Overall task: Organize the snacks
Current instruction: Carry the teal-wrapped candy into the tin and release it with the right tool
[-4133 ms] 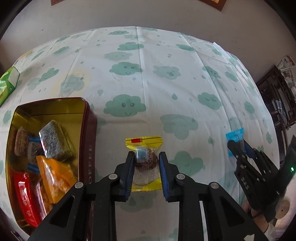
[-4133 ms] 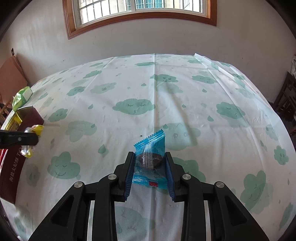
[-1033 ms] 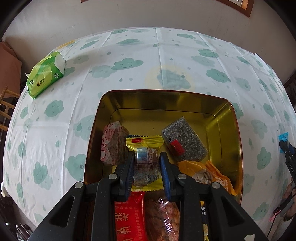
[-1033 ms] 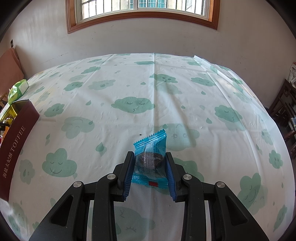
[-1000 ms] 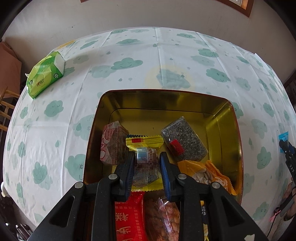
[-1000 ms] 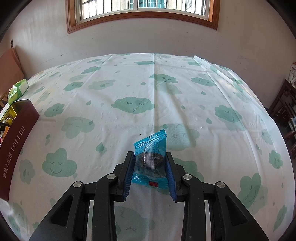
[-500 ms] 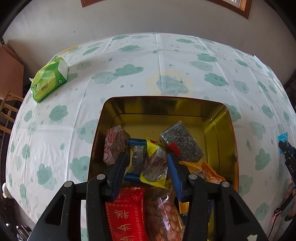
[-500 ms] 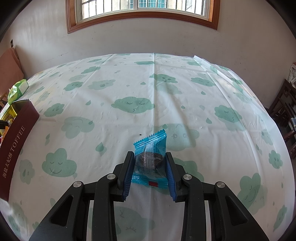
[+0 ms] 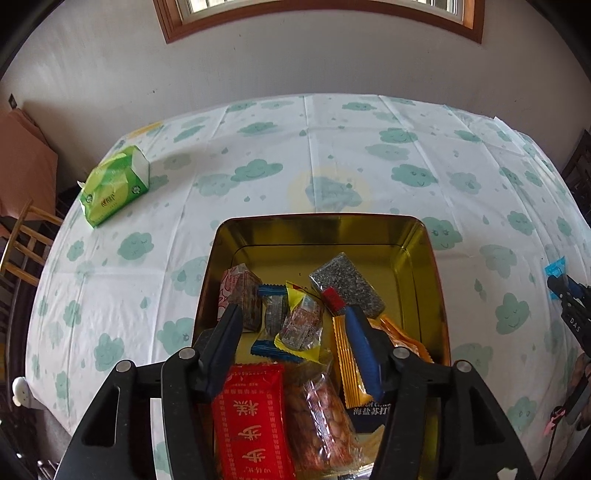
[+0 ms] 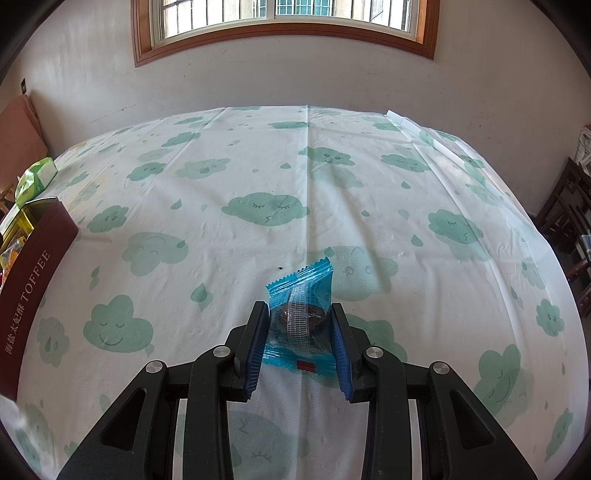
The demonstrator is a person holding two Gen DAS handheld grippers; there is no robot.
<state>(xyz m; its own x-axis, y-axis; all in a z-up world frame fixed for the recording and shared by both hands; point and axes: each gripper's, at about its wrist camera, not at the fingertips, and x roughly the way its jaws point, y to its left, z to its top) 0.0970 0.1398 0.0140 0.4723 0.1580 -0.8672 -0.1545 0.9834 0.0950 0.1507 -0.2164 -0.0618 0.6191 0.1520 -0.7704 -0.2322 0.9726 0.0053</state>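
A dark red toffee tin (image 9: 435,280) with a gold inside holds several wrapped snacks. The yellow-wrapped snack (image 9: 301,321) lies loose in it, tilted against a blue-wrapped one (image 9: 275,314). My left gripper (image 9: 295,328) hovers above the tin, its jaws opening and nothing pressed between them. In the right wrist view my right gripper (image 10: 300,328) is shut on a blue-wrapped snack (image 10: 301,314), held over the cloud-print tablecloth (image 10: 258,210). The tin (image 10: 33,280) shows at that view's left edge. The right gripper (image 9: 570,302) also appears at the left wrist view's right edge.
A green tissue pack (image 9: 114,184) lies on the table's far left. A wooden chair (image 9: 26,236) stands beyond the left table edge. Dark furniture (image 10: 569,221) stands off the right side. A wall with a window (image 10: 288,22) lies behind the table.
My left gripper has let go of the yellow-wrapped snack, which dropped into the tin. Its jaws spread and it rose, tilting the view up. The right gripper kept still with its blue snack.
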